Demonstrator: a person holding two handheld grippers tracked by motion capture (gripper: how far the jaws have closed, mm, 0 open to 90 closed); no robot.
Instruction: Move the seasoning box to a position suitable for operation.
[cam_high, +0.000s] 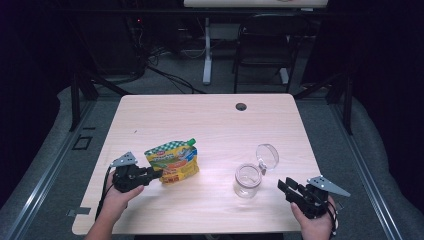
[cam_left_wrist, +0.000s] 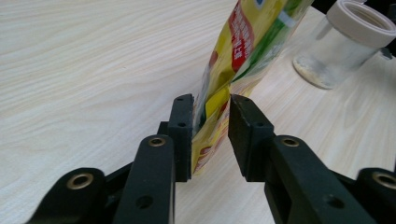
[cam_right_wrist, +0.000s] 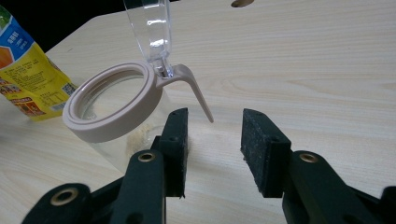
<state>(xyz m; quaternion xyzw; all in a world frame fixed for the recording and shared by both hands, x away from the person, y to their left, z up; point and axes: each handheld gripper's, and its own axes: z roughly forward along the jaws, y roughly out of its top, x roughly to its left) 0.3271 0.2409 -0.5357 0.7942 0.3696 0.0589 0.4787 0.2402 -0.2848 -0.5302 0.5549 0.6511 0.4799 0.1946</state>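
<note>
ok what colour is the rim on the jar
Pale beige-pink, on the clear jar rim; it shows best in the right gripper view.

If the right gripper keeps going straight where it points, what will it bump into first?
Probably the glass jar. The right gripper stands open just short of it, with the jar's beige handle reaching toward the gap. Depth is hard to judge.
</note>
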